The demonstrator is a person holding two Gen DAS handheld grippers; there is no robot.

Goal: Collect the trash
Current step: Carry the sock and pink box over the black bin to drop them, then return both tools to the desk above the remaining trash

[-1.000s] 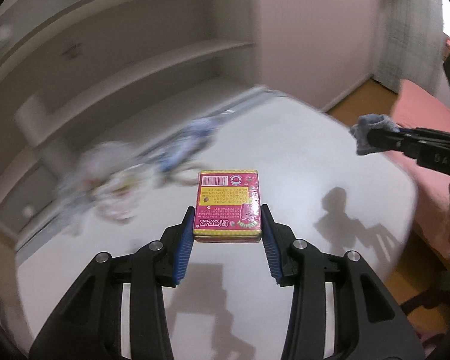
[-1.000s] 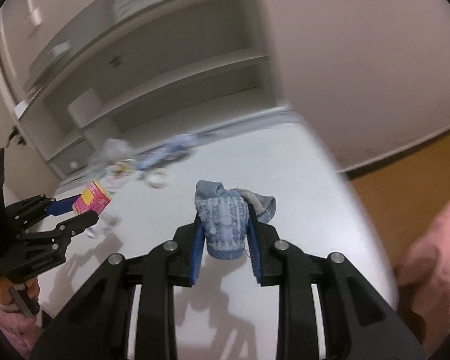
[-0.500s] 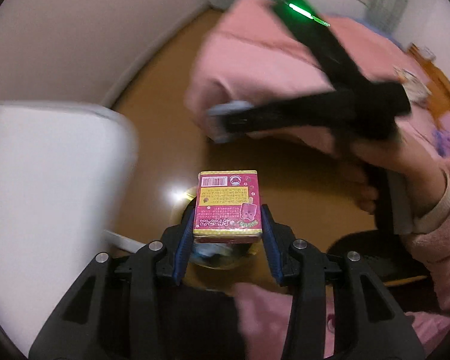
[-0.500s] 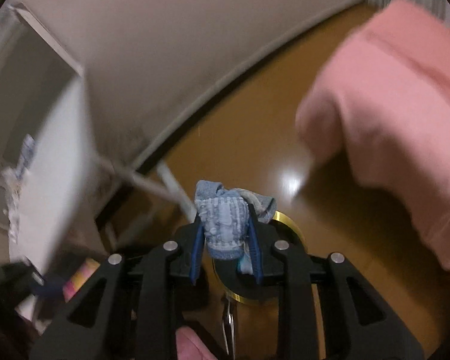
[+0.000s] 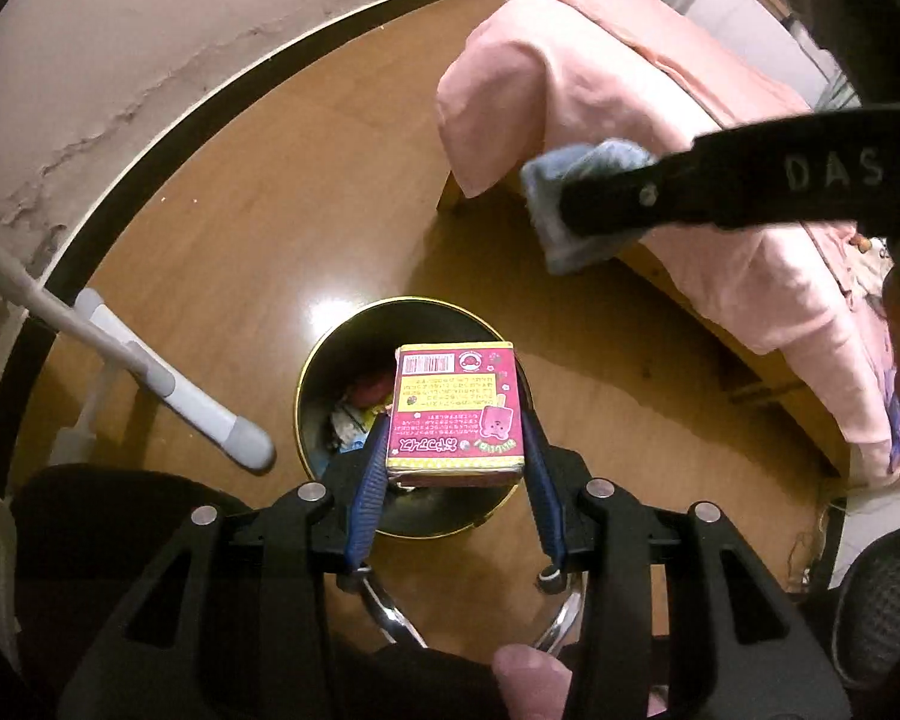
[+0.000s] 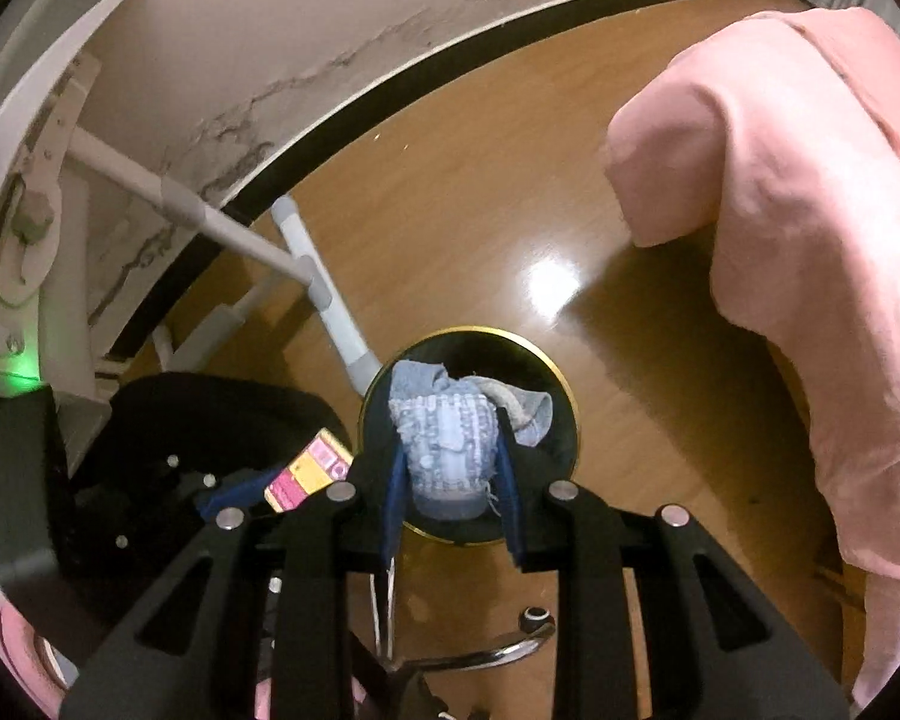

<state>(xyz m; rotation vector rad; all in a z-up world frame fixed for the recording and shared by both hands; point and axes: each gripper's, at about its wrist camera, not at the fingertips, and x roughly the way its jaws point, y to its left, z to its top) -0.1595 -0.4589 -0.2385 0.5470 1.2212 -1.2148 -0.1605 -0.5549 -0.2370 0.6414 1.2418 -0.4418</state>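
A pink-and-yellow snack box (image 5: 455, 414) is clamped between the blue pads of the left gripper (image 5: 455, 468), held directly above a round black waste bin (image 5: 324, 372) w/ a gold rim, standing on the wooden floor (image 5: 258, 228). Wrappers and other scraps are seen inside the bin. In the right wrist view, a crumpled blue-grey cloth (image 6: 450, 444) is pinched by the right gripper (image 6: 450, 498) over the same bin (image 6: 561, 420); the box (image 6: 309, 471) appears at its left. Left of the bin, a white-and-grey table leg (image 5: 168, 384) is angled to the floor. Farther right, a pink blanket (image 5: 630, 96) is draped over a bed. Beyond, a stained wall (image 5: 150, 18) w/ dark baseboard is seen.
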